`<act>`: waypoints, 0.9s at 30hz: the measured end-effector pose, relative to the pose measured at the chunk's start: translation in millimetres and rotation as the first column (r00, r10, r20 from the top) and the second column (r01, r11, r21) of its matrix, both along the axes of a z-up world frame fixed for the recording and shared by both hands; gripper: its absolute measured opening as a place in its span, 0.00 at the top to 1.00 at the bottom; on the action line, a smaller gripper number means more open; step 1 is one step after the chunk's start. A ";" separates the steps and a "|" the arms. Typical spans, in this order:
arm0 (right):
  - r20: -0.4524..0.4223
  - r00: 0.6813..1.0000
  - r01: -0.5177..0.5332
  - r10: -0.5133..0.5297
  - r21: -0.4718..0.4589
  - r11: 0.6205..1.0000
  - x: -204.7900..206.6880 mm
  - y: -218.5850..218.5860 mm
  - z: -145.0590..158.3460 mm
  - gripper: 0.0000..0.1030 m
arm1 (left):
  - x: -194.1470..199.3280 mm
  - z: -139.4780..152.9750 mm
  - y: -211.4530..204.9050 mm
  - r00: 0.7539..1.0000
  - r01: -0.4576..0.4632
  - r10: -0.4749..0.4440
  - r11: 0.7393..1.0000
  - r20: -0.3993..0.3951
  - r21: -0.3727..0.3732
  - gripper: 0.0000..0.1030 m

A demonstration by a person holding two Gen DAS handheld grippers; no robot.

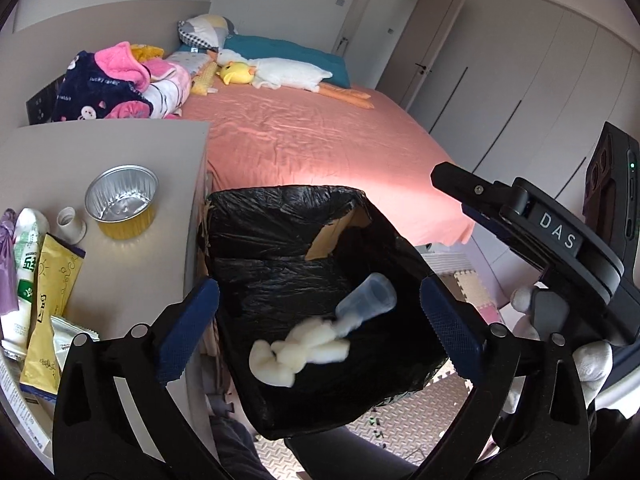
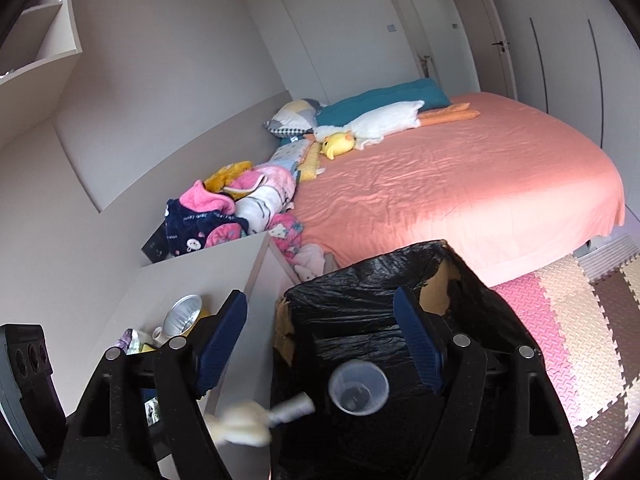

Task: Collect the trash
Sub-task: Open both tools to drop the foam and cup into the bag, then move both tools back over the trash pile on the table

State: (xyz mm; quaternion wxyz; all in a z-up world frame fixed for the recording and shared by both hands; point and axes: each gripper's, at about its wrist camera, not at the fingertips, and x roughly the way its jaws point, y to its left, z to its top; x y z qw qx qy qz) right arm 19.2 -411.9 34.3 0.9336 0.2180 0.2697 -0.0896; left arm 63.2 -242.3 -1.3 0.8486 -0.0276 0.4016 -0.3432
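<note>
The cardboard bin lined with a black plastic bag (image 1: 288, 248) sits right beside the grey bedside table (image 1: 132, 152), and inside it there's a clear plastic cup (image 1: 370, 296) next to a crumpled white tissue wad (image 1: 298, 350). Left gripper (image 1: 320, 320) and right gripper (image 2: 320, 344) both hang over the bin, jaws spread wide with nothing in them. On the table near the bin, the round foil cup with a yellow side (image 1: 122, 200) looks empty.

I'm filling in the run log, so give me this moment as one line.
left gripper: open | right gripper: open | plastic cup and white wad: in bin | foil cup: on table
</note>
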 end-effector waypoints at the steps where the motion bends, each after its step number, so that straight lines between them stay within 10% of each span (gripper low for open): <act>1: -0.001 1.000 0.005 -0.005 0.004 1.000 -0.1 -2.0 -0.6 0.26 | 0.1 -0.6 -0.8 1.000 -0.003 0.003 1.000 -0.002 0.005 0.06; 27: -0.039 0.987 -0.156 0.157 0.017 0.988 19.3 67.6 -13.7 0.26 | -12.7 6.0 88.2 0.978 -0.206 0.205 0.978 0.043 0.026 0.06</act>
